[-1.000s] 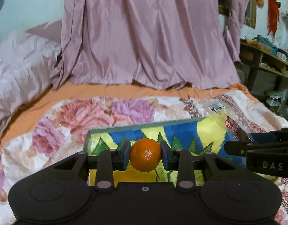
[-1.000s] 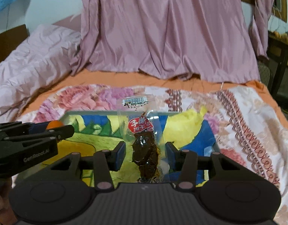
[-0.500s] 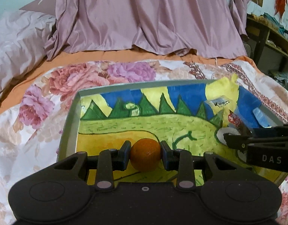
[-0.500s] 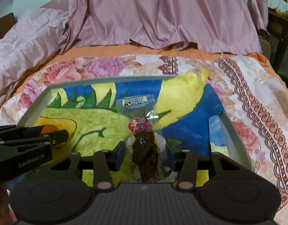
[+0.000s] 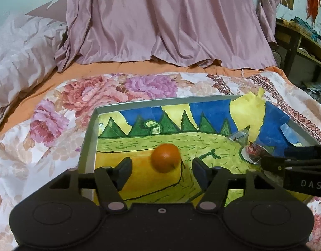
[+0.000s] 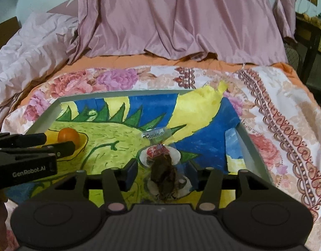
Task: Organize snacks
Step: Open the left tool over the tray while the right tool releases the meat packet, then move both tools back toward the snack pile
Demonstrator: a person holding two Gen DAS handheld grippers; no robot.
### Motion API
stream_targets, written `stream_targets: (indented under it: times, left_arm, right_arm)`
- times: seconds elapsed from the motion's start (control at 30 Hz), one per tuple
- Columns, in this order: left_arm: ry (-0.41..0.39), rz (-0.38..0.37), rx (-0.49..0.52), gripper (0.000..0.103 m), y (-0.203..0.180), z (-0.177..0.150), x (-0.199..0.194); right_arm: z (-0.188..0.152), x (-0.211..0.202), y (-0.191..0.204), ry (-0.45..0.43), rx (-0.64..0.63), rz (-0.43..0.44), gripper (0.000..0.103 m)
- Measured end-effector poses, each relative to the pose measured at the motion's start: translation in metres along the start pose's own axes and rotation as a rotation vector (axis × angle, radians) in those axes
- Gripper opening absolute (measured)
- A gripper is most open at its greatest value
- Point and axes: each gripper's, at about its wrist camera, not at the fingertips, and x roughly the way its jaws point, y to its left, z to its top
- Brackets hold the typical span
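- A grey-rimmed tray (image 5: 88, 138) lies on a bed covered with a floral quilt (image 5: 62, 113). The tray's floor is lined with a bright painting of green hills, yellow patches and blue sky.
- The left gripper (image 5: 162, 170) is held low over the near left part of the tray. Its two black fingers are spread wide apart and grip nothing.
- A small orange (image 5: 165, 160) rests on the yellow part of the painting, between the spread fingers and touching neither of them.
- The right gripper (image 6: 163, 174) is over the middle-right of the tray. Its fingers are also parted, with a gap on each side of the thing between them.
- A clear snack packet (image 6: 163, 171) holding a dark brown dried piece, with a red round label and a white barcode strip at its far end, lies flat on the tray floor between those fingers.
- A pink satin curtain (image 5: 164, 25) hangs behind the bed, and a rumpled pink duvet (image 5: 20, 48) lies at the left.
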Motion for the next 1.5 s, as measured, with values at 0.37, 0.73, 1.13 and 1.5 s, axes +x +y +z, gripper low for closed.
stream_targets:
  times: [0.37,0.73,1.13,1.5]
  left_arm:
    - [-0.131,0.004,0.029,0.102,0.011,-0.005,-0.062]
    - [-0.229,-0.012,0.113,0.102,0.013,-0.057,-0.159]
    - [-0.190,-0.005,0.090,0.102,0.027,-0.172,-0.222]
    - [-0.149,-0.001,0.093,0.102,0.023,-0.218,-0.205]
  right_arm:
    - [-0.016,-0.073,-0.003,-0.176,-0.054,-0.039,0.102]
    - [-0.068,-0.153,0.023,-0.234,-0.076,0.045,0.103]
    - [-0.146,-0.201,0.021,-0.254,0.030,0.091,0.103]
    - [-0.200,-0.202,0.033,-0.288,-0.036,0.050,0.103]
